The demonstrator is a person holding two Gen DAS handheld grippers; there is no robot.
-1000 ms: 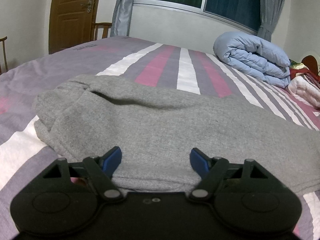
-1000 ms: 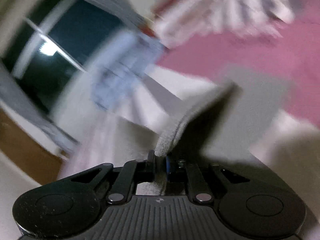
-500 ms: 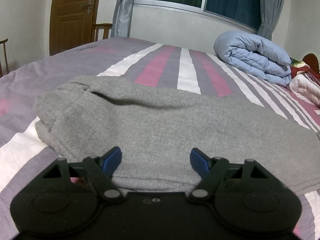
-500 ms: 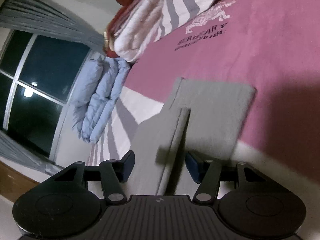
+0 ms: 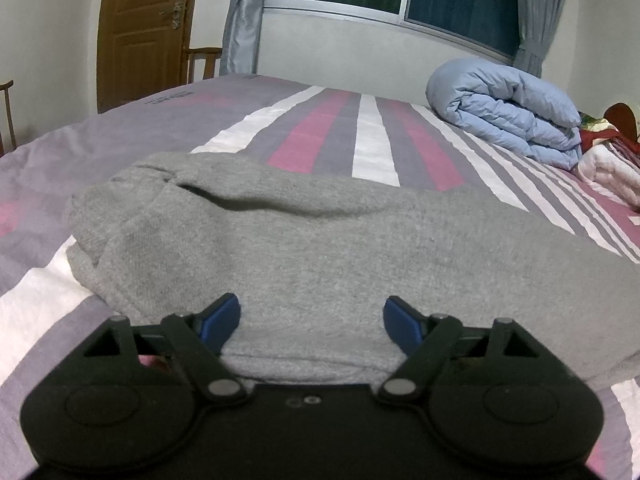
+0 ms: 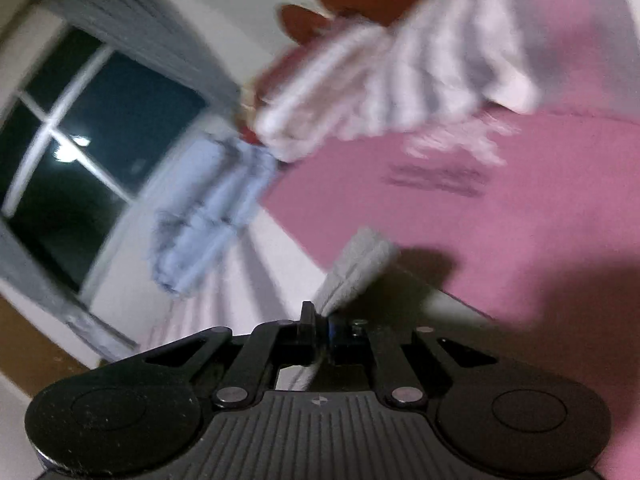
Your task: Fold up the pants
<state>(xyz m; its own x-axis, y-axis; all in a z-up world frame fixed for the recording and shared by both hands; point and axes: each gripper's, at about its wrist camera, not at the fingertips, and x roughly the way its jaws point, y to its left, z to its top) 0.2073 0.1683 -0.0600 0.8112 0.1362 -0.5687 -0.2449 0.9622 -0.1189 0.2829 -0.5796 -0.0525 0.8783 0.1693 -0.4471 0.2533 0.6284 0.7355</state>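
Right claw (image 6: 320, 322) clamped on grey pants (image 5: 320, 248) hem again, open half-second ago; left claw (image 5: 312, 316) still spread wide.

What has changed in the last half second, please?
The right gripper, open half a second ago, has shut on the edge of the grey pants and is moving, blurring its view. The left gripper stays open over the pants, unmoved.
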